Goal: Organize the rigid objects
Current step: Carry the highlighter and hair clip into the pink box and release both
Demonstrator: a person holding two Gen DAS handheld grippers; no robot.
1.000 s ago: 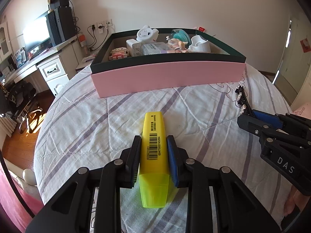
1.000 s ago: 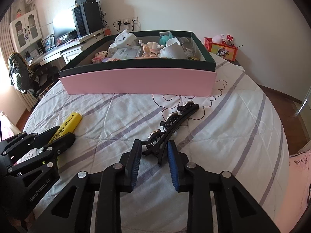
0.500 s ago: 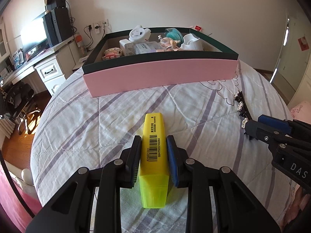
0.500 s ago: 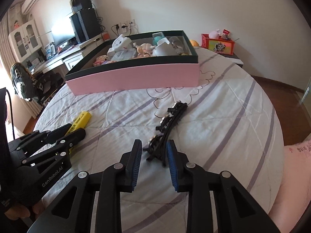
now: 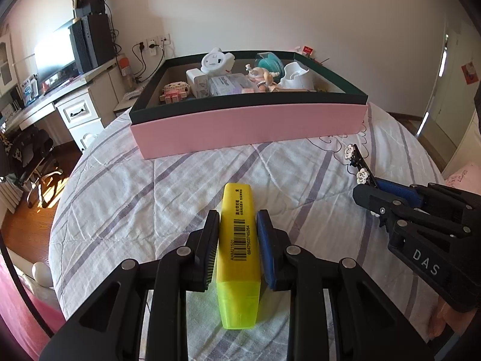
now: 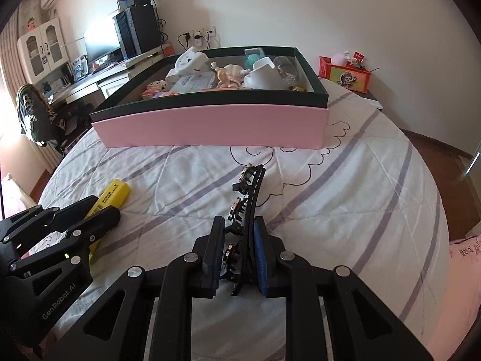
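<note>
My left gripper (image 5: 237, 225) is shut on a yellow highlighter (image 5: 237, 240) with a barcode, held just above the striped bedspread; it also shows in the right wrist view (image 6: 112, 194). My right gripper (image 6: 239, 237) is shut on a black hair clip (image 6: 248, 198) with small flower studs, lifted off the bed; the clip's tip shows in the left wrist view (image 5: 357, 165). A pink box with a dark green rim (image 5: 249, 126) stands ahead on the bed, holding several toys and white items; it also shows in the right wrist view (image 6: 210, 126).
The bed (image 5: 150, 186) has a round edge falling to a wooden floor. A desk with a monitor (image 5: 57, 57) and an office chair (image 5: 33, 156) stand at the left. A red tissue box (image 6: 345, 72) sits on a stand behind the bed.
Both grippers rose and drew back from the box. The right gripper closed on the hair clip and lifted it off the bed. The highlighter stayed gripped.
</note>
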